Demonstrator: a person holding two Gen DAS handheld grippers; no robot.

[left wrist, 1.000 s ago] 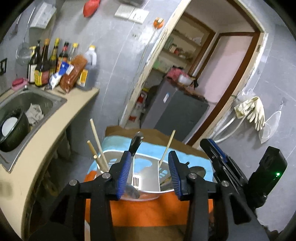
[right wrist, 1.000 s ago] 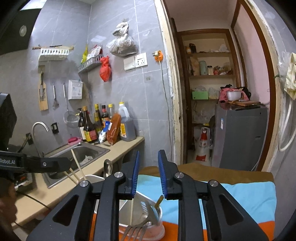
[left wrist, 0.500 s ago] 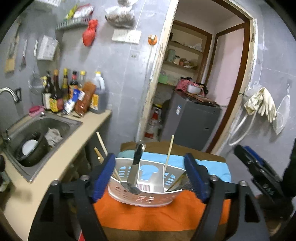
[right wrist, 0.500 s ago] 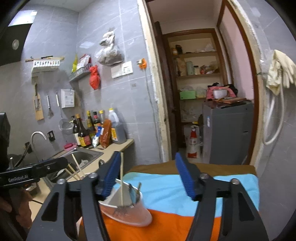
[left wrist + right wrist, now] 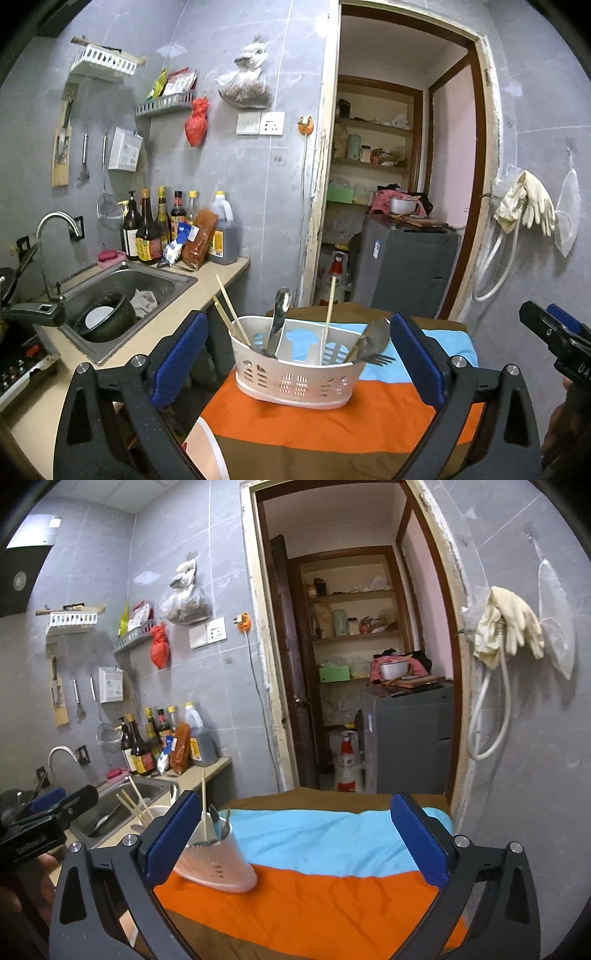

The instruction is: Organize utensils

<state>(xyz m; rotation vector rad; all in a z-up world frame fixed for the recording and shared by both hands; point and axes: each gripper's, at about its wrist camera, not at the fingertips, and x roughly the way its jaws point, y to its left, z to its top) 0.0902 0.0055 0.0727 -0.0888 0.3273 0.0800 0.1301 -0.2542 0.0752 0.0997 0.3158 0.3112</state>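
Both jaws opening, empty, basket (image 5: 295, 380) holding chopsticks (image 5: 231, 314), spoon (image 5: 279, 317), fork (image 5: 376, 359)

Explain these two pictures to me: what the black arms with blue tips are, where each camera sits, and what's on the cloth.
No machine here: a person holds one pair of tongs in each hand, with a camera on each looking forward along its fingers. One picture is from the left tongs, the other from the right tongs. Both are opening with nothing between the blue pads. On the striped cloth stands a white basket holding chopsticks, a spoon and a fork. A sink is at the left.
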